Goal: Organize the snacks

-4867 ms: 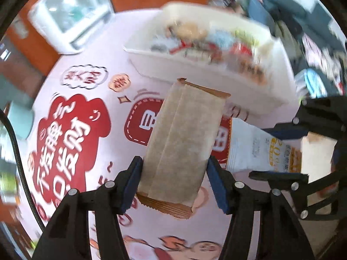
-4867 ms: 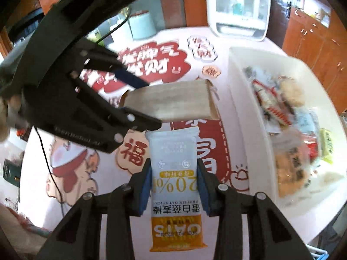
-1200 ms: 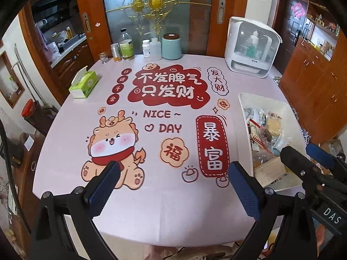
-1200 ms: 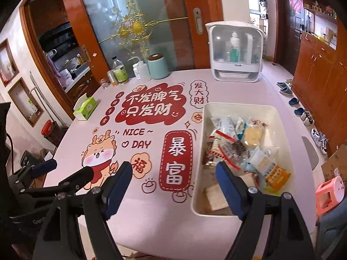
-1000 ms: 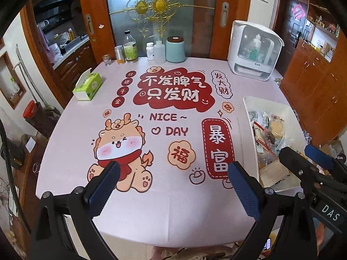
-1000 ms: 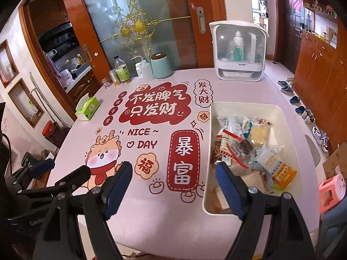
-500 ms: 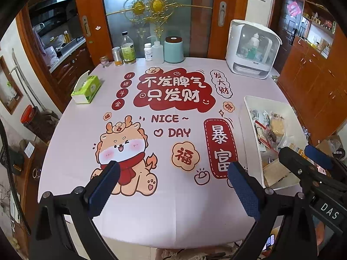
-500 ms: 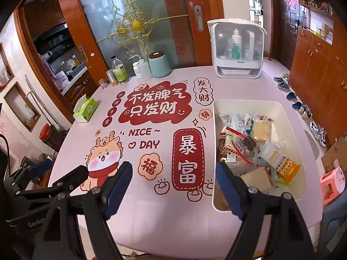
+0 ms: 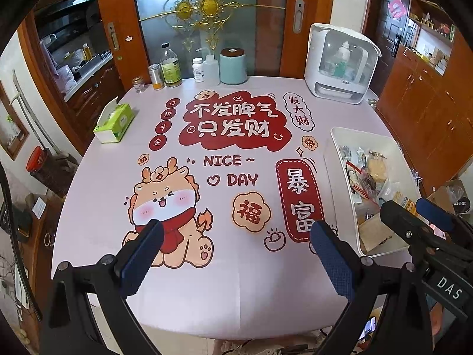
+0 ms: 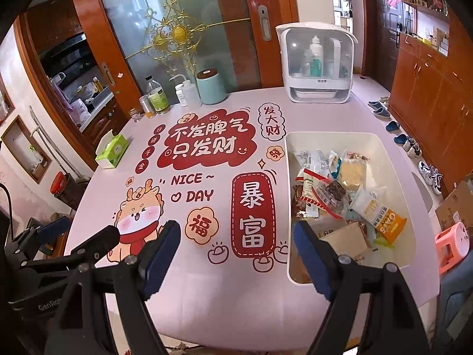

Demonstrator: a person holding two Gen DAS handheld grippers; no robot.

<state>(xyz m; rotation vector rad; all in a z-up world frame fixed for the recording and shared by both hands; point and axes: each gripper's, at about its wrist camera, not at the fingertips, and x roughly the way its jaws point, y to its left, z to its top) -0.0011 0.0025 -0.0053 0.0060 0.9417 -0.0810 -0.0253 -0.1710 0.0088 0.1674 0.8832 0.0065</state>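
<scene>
A white bin (image 10: 348, 137) (image 9: 337, 148) on the right side of the table holds several snack packets, among them an orange and white oat bar (image 10: 381, 222) and a tan box (image 10: 347, 238) (image 9: 377, 230). My left gripper (image 9: 236, 239) hangs open above the table's near edge, over the cartoon dragon print, with nothing between its fingers. My right gripper (image 10: 238, 238) is also open and empty, above the near edge beside the bin's left wall. Each gripper shows at the side of the other's view.
The pink printed tablecloth (image 9: 230, 269) covers the table. At the far edge stand bottles and jars (image 9: 170, 68), a teal canister (image 9: 233, 66) and a white dispenser cabinet (image 9: 343, 62). A green tissue box (image 9: 113, 122) sits at the left. Shoes and a pink stool (image 10: 452, 244) are on the floor.
Earlier each gripper held a snack near the bin; now both are empty and those snacks lie in the bin. Over the last second both views shifted only slightly.
</scene>
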